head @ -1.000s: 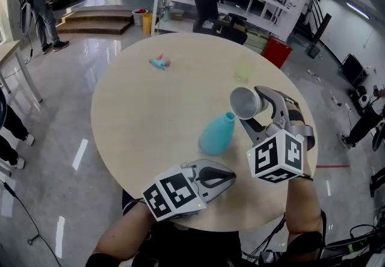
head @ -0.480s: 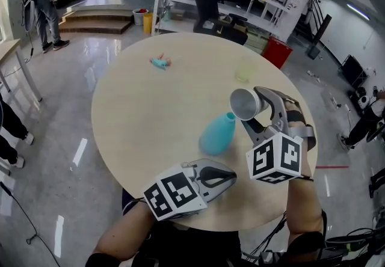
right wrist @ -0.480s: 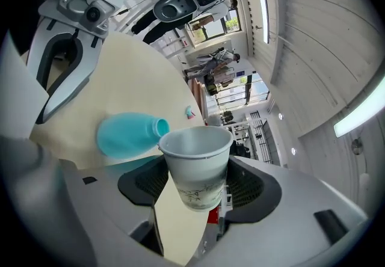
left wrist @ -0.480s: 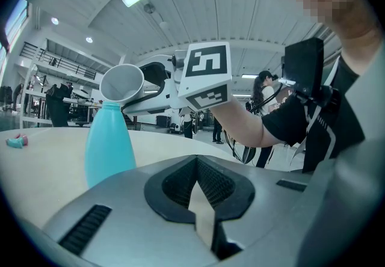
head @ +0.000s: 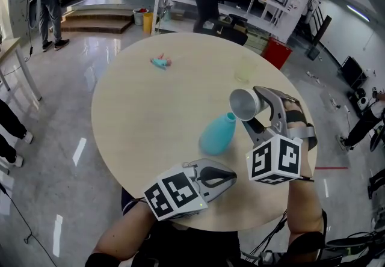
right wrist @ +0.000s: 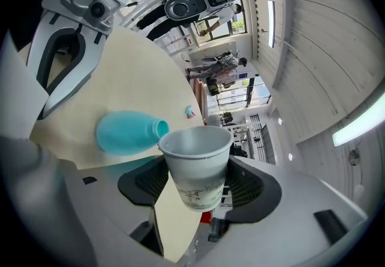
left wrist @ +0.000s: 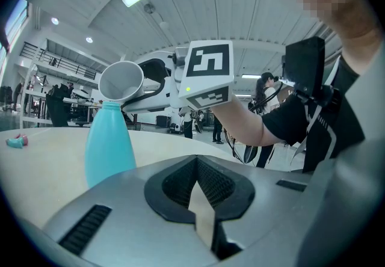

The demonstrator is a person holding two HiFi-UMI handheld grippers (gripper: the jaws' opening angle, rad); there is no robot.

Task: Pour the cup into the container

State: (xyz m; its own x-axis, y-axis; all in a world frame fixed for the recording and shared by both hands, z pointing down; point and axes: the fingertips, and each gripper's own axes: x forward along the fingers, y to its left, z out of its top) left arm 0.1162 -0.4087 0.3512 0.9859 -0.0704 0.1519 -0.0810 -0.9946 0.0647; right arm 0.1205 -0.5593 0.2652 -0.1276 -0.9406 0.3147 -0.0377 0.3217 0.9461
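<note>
Right gripper view: my right gripper (right wrist: 195,184) has its two jaws clamped on a white paper cup (right wrist: 195,163), with one dark ribbed pad on each side of the wall below the rim.
Cup: it is tipped over in my grip with its mouth turned toward the bottle. A faint grey print shows on its wall. I cannot tell what is inside.
Bottle: a teal plastic bottle (right wrist: 127,132) with an open neck stands upright on the table. In the left gripper view the cup's rim hangs just above and beside that neck; I cannot tell whether they touch.
Left gripper: my left gripper (left wrist: 201,199) has its jaws drawn together with nothing between them. It sits low over the near edge of the table, pointing toward the bottle and apart from it.
Table: in the head view a round beige table (head: 150,109) carries the bottle on its near right part, between my two grippers.
Far side: a small teal and pink object (head: 160,62) lies well apart from the bottle. A pale yellow translucent cup (head: 245,70) stands beyond my right gripper.
Surroundings: there is a glossy grey floor, white metal shelving behind the table, and people standing at the edges of the room.
</note>
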